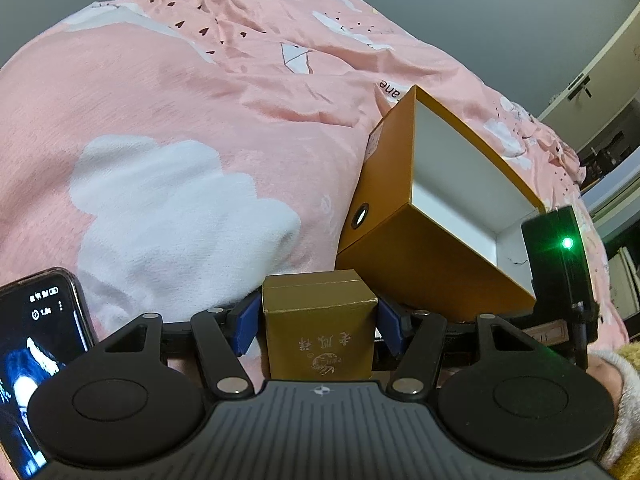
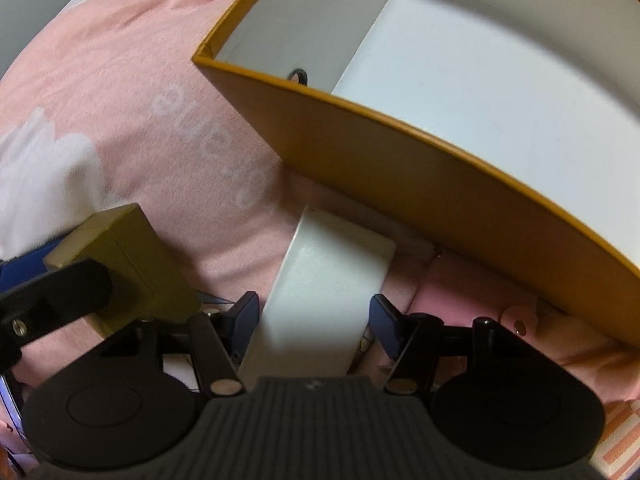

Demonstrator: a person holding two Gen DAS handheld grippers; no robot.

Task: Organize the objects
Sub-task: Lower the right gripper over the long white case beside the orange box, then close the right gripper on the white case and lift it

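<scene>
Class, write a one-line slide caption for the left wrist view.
Left gripper holds a small gold box beside an open orange box on a pink bedspread.

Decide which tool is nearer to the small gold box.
Left. The left tool has the small gold box between its pads; the right tool straddles a white box beside it.
</scene>
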